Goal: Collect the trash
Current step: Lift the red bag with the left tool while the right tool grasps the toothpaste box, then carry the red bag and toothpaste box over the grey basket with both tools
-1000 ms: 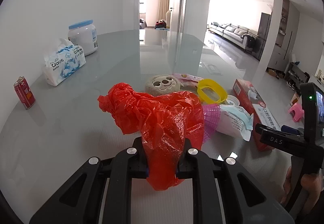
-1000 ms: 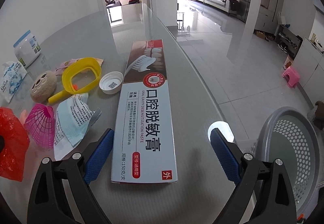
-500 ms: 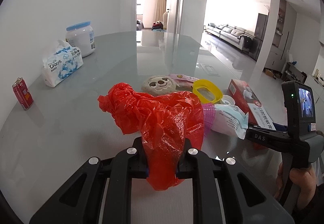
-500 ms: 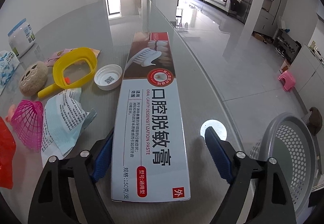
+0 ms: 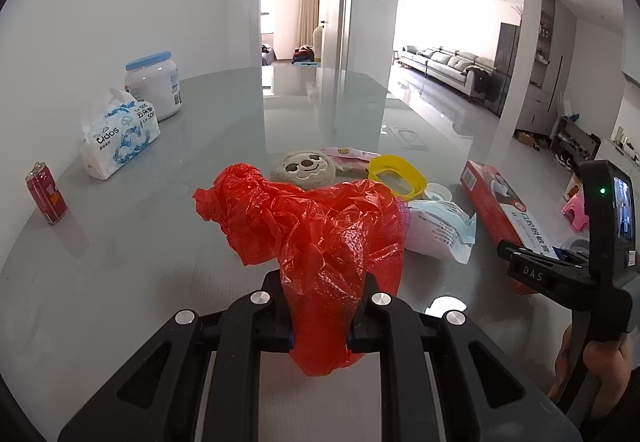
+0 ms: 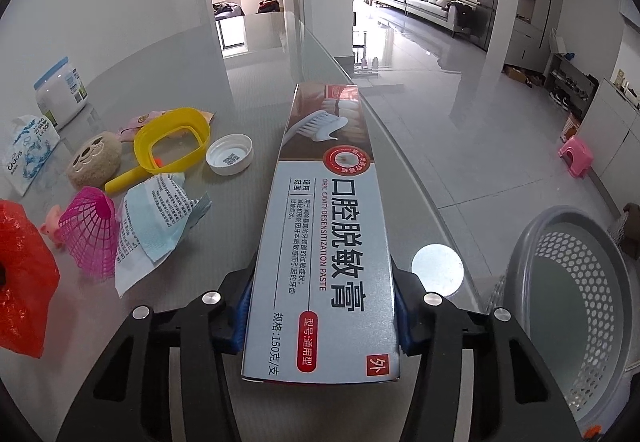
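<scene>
The left gripper (image 5: 320,316) is clamped on a crumpled red plastic bag (image 5: 320,234) above the tabletop (image 5: 140,242). The right gripper (image 6: 322,316) is closing on the toothpaste box (image 6: 326,226), its blue pads against the box's near end, beside the grey basket (image 6: 568,306).

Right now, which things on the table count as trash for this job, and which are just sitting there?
Job:
red plastic bag, in the left gripper
toothpaste box, right gripper closing on it
torn wrapper
bottle cap
grey basket

Lying about:
tissue pack
white jar
red can
</scene>
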